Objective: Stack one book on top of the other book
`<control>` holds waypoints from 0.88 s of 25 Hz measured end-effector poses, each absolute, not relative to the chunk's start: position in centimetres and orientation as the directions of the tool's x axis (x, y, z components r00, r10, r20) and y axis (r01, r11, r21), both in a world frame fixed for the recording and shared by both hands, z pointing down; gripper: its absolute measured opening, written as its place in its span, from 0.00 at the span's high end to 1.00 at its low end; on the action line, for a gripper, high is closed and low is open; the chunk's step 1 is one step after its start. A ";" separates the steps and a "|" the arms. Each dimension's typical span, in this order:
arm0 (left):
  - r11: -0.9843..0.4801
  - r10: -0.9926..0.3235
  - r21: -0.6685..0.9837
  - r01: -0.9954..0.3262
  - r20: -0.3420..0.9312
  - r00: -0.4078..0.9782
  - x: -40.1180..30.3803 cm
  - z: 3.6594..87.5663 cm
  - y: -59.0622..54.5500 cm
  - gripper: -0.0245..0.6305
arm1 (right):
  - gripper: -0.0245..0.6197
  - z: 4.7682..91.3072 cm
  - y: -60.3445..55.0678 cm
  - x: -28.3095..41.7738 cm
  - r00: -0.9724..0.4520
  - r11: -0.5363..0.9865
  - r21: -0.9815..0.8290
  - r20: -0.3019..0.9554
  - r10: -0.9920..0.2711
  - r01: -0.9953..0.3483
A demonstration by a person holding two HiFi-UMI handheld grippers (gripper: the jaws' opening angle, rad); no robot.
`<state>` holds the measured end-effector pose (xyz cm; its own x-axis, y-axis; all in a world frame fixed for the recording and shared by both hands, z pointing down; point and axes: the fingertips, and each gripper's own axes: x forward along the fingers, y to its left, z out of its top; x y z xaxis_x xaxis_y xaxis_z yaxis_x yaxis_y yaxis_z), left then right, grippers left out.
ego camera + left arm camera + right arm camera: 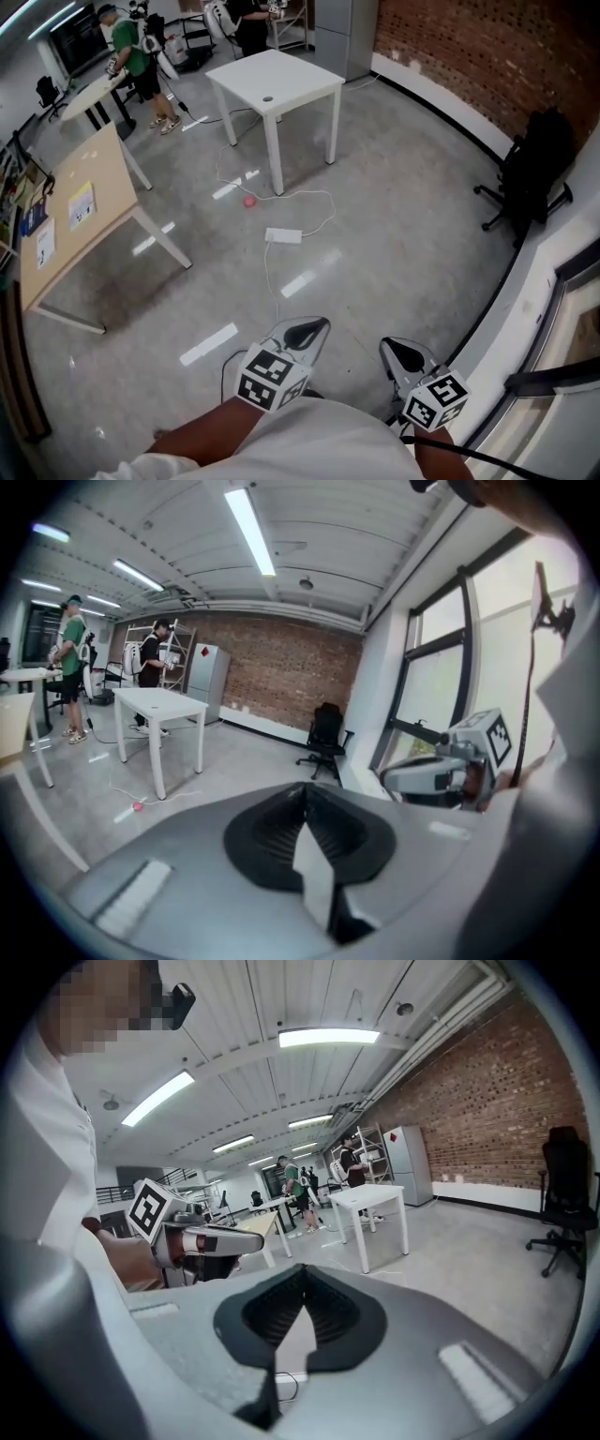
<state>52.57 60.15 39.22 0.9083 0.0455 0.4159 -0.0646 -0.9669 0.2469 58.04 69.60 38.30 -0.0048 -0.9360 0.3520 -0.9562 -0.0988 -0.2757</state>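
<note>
- Your left gripper (309, 330) is clamped fully shut. In its own view the dark pads meet in one line with nothing between them.
- Same deal with your right gripper (405, 354): the jaws are pressed together and it's empty.
- You're holding both low in front of your body, side by side, near each other but not touching. They point out over the grey floor (394, 234) and tip a bit downward.
- Honestly I can't pin down the books. Two flat rectangular things (81, 204) lie a little apart on the wooden table (94, 155) at your left, but they're too small to tell whether they're books or just sheets. Either way, they're well apart from both grippers.
- Further out, roughly straight ahead, there's a white table (291, 75) with one small dark spot on top.
- A thin cable on the floor leads to a white power strip (283, 235), and there's a small pink thing (248, 201) near it.
- A black office chair (530, 173) is off to your right by the window wall, with the brick wall (469, 47) behind it.
- Two people (131, 47) are standing at the far end of the room.
</note>
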 end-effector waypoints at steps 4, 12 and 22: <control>-0.960 -0.023 0.246 -0.135 0.410 0.912 50.8 39.8 56.4 0.95 | 0.96 38.6 64.8 57.0 -0.082 -0.013 -0.268 0.342 -0.936 -0.963; -0.901 -0.235 0.248 -0.356 0.411 0.881 43.8 40.5 48.9 0.95 | 0.96 39.6 55.7 52.3 -0.290 0.204 -0.261 0.352 -0.890 -0.943; -0.702 -0.538 0.268 -0.660 0.408 0.738 34.5 41.0 43.8 0.95 | 0.96 39.9 46.9 45.6 -0.568 0.511 -0.248 0.365 -0.738 -0.823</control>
